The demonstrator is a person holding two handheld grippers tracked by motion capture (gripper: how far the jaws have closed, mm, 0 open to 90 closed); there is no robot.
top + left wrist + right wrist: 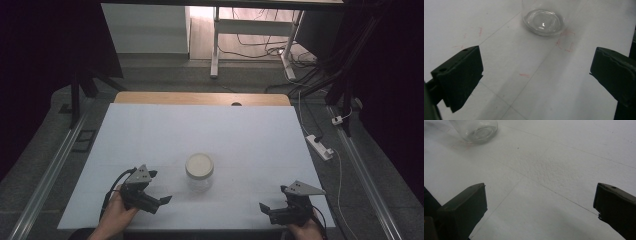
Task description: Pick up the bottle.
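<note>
A clear glass jar (pixel 199 172) with a pale round lid stands upright on the white table sheet (pixel 200 130), a little in front of its middle. My left gripper (pixel 160 186) rests low on the sheet just left of the jar, open, jaws pointing toward it. In the left gripper view the open gripper (pixel 536 72) holds nothing and the jar's glass base (pixel 544 18) lies ahead. My right gripper (pixel 274 198) sits near the front right corner, open and holding nothing. From the right gripper (pixel 540 207) the jar (pixel 475 128) is far off at upper left.
Faint red pen marks (pixel 566 41) are drawn on the sheet beside the jar's base. A wooden table edge (pixel 200 98) shows at the far side. On the floor are a white power strip (pixel 320 146), cables and metal rails (pixel 50 175).
</note>
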